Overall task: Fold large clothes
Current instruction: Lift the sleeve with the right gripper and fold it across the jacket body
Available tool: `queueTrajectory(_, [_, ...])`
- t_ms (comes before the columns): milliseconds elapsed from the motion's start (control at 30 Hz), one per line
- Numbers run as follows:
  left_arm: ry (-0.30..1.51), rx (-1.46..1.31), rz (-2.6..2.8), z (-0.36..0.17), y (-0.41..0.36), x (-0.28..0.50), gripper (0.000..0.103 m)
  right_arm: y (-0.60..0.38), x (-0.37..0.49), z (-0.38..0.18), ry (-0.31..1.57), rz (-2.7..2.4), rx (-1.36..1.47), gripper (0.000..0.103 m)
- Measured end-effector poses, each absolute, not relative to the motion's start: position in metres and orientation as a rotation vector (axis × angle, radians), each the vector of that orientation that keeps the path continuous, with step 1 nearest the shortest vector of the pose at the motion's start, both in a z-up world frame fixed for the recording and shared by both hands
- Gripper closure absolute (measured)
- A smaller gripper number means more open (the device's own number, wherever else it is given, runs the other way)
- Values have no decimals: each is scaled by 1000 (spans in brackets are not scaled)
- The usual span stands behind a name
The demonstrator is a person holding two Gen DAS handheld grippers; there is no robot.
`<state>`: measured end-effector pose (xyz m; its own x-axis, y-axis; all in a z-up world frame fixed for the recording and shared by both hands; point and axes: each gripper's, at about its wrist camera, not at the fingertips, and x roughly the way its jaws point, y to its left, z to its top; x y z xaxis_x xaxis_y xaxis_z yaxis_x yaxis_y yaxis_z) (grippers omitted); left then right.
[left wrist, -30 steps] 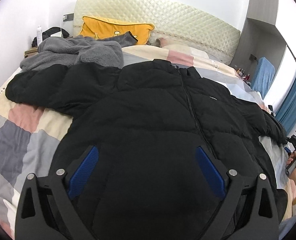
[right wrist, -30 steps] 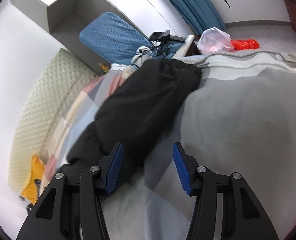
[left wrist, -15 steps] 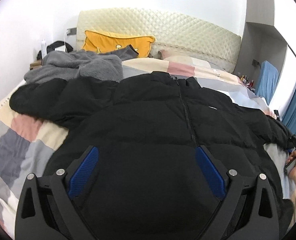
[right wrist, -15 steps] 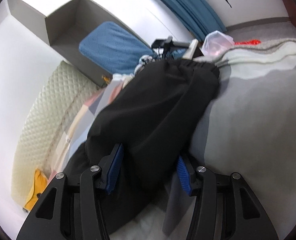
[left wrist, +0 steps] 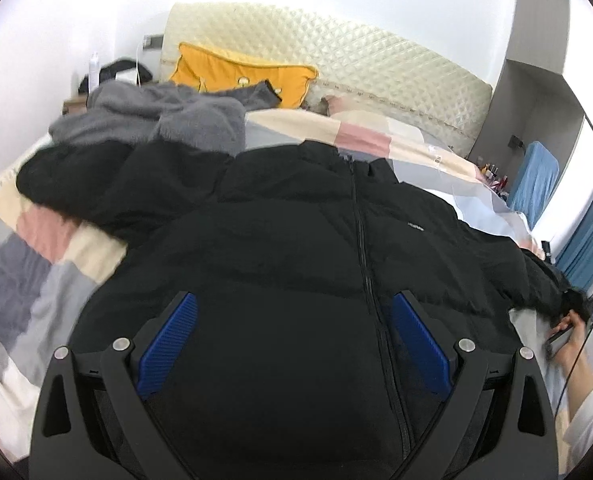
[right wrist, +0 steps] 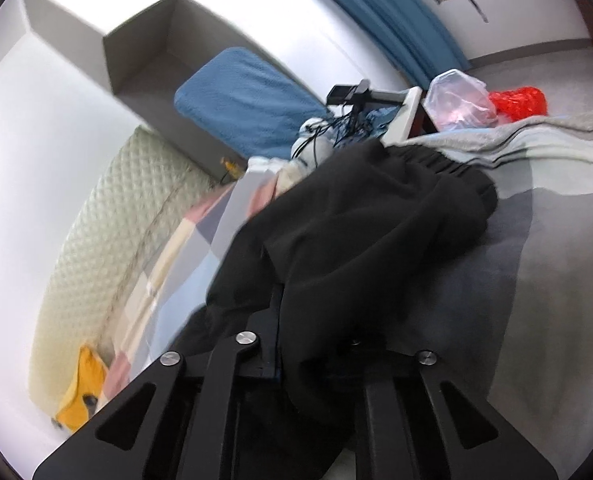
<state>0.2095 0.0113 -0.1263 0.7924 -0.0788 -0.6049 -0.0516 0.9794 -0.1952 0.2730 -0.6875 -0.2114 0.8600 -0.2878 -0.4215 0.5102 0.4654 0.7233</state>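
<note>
Lying front-up across a patchwork bed cover (left wrist: 36,280) is a black puffer jacket (left wrist: 296,248), zipped shut, collar toward 12 o'clock in the left wrist view. One sleeve is stretched toward 9 o'clock; the other sleeve (right wrist: 376,232) runs toward 3 o'clock. In the right wrist view that sleeve is seen bunched and pinched in the right gripper (right wrist: 316,344), whose fingers are closed together on the fabric, their pads hidden under it. The left gripper (left wrist: 292,340) is held over the jacket's lower front with its blue pads (left wrist: 168,344) wide apart and nothing clamped. At 4 o'clock in the left view a person's hand (left wrist: 572,336) is seen at the sleeve end. Grey fleece clothing (left wrist: 156,120) is heaped at 11 o'clock, touching the jacket's shoulder, with a yellow pillow (left wrist: 236,72) behind it against the quilted headboard (left wrist: 376,64).
</note>
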Motion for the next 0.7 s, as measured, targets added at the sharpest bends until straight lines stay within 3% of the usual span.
queueTrajectory(333, [657,-202,35,-113,15,217,6,-670,265,-110,91,-496,881,98])
queueTrajectory(700, [668,-137,96,-89,26,236,6,-534,308,-1,61,-259,490,98])
